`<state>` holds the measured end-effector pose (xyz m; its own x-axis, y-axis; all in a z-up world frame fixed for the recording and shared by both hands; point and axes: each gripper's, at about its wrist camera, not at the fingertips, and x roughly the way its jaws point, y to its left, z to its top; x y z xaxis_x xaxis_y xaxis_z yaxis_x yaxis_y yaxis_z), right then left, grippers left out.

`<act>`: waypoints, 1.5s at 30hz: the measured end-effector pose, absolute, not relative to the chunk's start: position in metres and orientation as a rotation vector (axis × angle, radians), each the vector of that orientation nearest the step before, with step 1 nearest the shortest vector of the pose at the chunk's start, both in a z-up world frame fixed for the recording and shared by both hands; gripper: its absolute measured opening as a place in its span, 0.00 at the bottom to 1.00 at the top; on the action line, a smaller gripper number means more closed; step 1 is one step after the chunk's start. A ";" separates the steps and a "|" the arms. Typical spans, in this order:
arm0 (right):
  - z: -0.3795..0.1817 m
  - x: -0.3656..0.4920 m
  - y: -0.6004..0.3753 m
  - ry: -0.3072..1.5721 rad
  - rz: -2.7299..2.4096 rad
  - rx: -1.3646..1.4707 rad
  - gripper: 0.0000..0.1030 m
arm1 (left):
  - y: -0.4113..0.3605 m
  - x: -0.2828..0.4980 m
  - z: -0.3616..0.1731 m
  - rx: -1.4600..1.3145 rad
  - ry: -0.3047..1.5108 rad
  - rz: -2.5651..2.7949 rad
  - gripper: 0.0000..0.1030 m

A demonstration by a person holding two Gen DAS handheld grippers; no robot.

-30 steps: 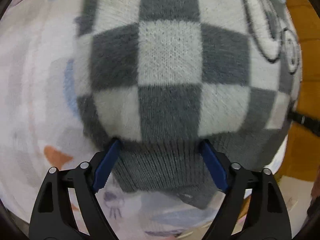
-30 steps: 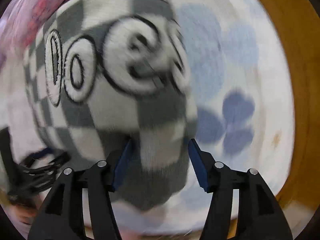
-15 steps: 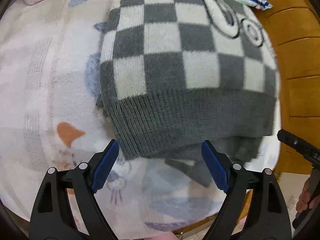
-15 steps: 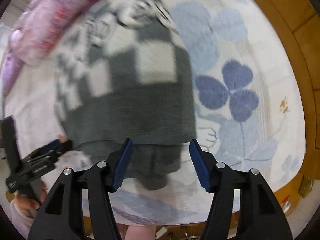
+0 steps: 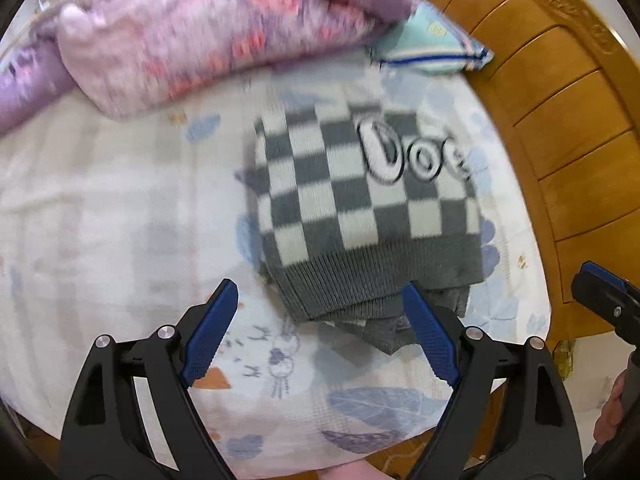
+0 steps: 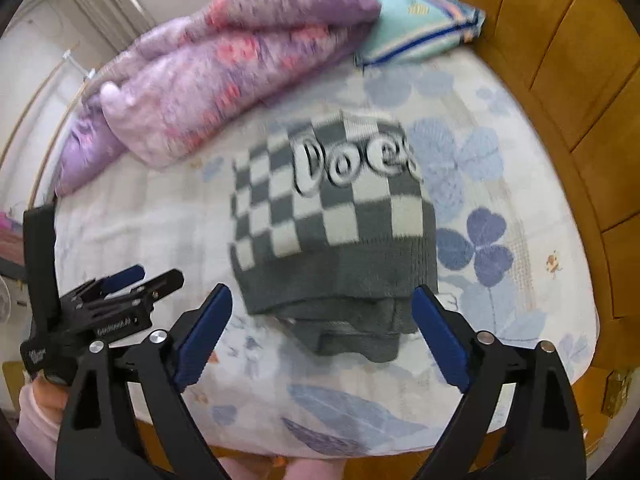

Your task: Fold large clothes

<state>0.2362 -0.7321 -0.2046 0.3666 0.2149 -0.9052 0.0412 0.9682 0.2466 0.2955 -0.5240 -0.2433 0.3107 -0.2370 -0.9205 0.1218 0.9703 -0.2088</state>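
Note:
A grey-and-white checked knit sweater (image 5: 360, 208) with white lettering lies folded into a compact stack on the bed, its ribbed grey hem toward me. My left gripper (image 5: 318, 286) hovers well above its near edge, open, with nothing between the blue pads. The right wrist view shows the same sweater (image 6: 332, 220) from the other side. My right gripper (image 6: 322, 290) is also high above the hem, and its jaws are opening wide with nothing between them. Each gripper shows at the edge of the other's view: the right gripper (image 5: 600, 292) and the left gripper (image 6: 120, 284).
The flower-printed bed sheet (image 5: 100, 220) spreads left of the sweater. A bunched purple floral quilt (image 5: 200, 28) and a teal folded cloth (image 5: 432, 44) lie at the far side. A wooden bed frame (image 5: 560, 120) curves along the right. A pink sleeve (image 6: 36, 420) holds the left gripper.
Both grippers have lifted up and away from the sweater, which now looks much smaller and lies free on the bed. The right gripper's jaws have spread wider.

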 end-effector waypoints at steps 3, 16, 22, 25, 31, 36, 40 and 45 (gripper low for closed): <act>-0.178 0.222 -0.721 1.107 0.113 0.274 0.88 | -0.509 0.288 -0.211 -0.093 1.164 -0.233 0.86; -0.069 0.136 -0.627 0.794 -0.031 0.302 0.90 | -0.408 0.206 -0.079 -0.029 0.855 -0.364 0.88; -0.046 0.089 -0.568 0.703 -0.063 0.354 0.91 | -0.353 0.164 -0.053 0.006 0.780 -0.426 0.92; -0.036 0.071 -0.540 0.675 -0.040 0.371 0.92 | -0.329 0.148 -0.051 -0.005 0.784 -0.402 0.92; -0.022 0.045 -0.499 0.651 -0.069 0.309 0.92 | -0.295 0.118 -0.050 -0.052 0.771 -0.287 0.92; -0.027 0.032 -0.481 0.654 -0.105 0.238 0.92 | -0.295 0.101 -0.043 0.056 0.739 -0.265 0.92; -0.036 0.030 -0.478 0.644 -0.108 0.214 0.92 | -0.304 0.102 -0.047 0.116 0.767 -0.261 0.92; -0.043 0.033 -0.480 0.654 -0.121 0.196 0.92 | -0.307 0.108 -0.054 0.075 0.788 -0.273 0.92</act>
